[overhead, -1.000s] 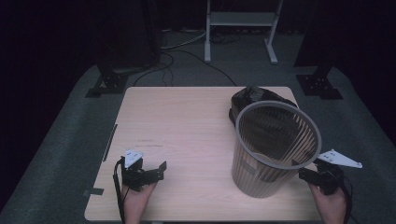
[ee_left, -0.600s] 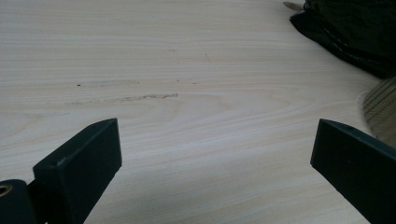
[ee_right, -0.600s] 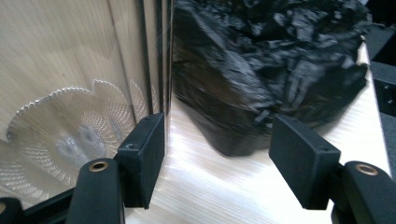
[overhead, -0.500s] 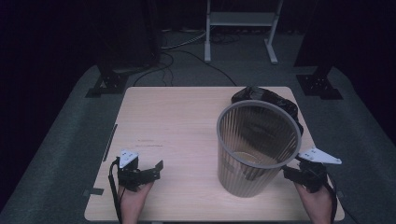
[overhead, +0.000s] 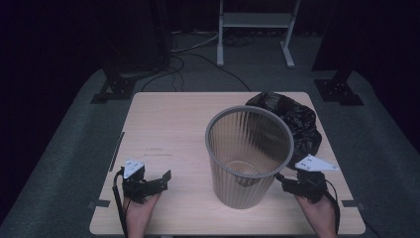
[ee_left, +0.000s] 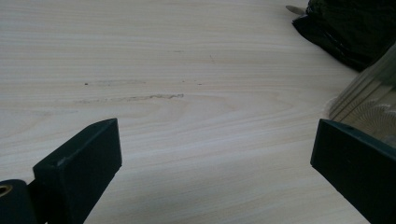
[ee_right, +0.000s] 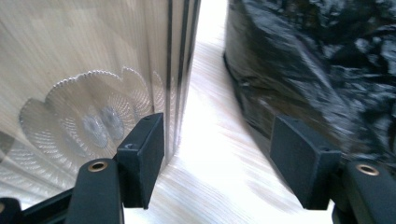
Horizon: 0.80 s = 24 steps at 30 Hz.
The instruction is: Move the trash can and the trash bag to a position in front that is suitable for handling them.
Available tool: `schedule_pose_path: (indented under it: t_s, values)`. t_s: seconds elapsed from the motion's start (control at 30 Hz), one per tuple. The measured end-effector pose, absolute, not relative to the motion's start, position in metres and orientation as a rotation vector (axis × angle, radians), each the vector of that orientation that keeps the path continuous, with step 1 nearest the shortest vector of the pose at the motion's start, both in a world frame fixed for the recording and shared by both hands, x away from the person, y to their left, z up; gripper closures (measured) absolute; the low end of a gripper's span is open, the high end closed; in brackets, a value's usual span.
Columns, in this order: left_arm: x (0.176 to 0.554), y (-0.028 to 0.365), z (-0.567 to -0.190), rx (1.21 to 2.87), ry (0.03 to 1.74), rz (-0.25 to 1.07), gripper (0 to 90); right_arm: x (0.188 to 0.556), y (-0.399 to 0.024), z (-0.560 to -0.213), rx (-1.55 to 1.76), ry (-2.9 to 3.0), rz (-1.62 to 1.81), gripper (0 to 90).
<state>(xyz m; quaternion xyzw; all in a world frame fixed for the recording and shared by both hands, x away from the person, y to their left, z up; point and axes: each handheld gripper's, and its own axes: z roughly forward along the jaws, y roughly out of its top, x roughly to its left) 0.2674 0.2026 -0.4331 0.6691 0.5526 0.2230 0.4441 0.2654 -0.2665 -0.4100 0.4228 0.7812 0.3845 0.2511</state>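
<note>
Upright bin (overhead: 247,163) on table (overhead: 168,124), just 3 o'clock of centre, empty inside as far as can be seen. Crumpled black bag (overhead: 292,119) at 1 o'clock of bin, right beside it, maybe touching; can't tell.

R gripper (overhead: 289,181) at 4 o'clock of bin, low by the base, jaws spread wide. From right gripper view: R gripper (ee_right: 217,135) with bare tabletop in the gap, one jaw hard up by ribbed wall of bin (ee_right: 84,84), looks like contact but not certain; bag (ee_right: 317,70) beyond the other jaw. No pinch on anything.

L gripper (overhead: 162,181) at 8 o'clock of bin, well apart, low near front edge, jaws spread too. From left gripper view: L gripper (ee_left: 215,140) over plain wood, bin (ee_left: 369,102) edging in at 3 o'clock, bag (ee_left: 350,28) at 1 o'clock.

Progress, as a judgement: early days. Seems to be positioning of bin w/ R gripper, prob. ahead of lining it. Bag not opened, not lifted, not in bin. Left to do, likely: grab bag, open it, fit over rim.

Writing: no brand or label readable on bin or bag. Faint marks (overhead: 158,152) on wood at 9 o'clock of bin, too small to read. Flower-like moulded pattern on bin base, no text.
</note>
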Motion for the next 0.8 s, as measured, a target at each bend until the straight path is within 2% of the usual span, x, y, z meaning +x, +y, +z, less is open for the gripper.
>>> schedule_pose_path:
  t_s: [0.17,0.3,0.53,0.8]
  values:
    - [0.268,0.204,-0.434,1.654,1.376,0.552,0.9,0.268,-0.263,-0.411,1.145,2.167,1.087,32.5]
    - [0.267,0.207,-0.434,1.648,1.38,0.554,0.9,0.278,-0.278,-0.401,1.156,2.145,1.132,31.9]
    - [0.266,0.207,-0.433,1.647,1.378,0.558,0.9,0.345,-0.313,-0.366,1.248,2.059,1.166,35.0]
    - [0.262,0.212,-0.43,1.638,1.383,0.565,0.9,0.421,-0.32,-0.383,1.397,2.14,1.076,43.1]
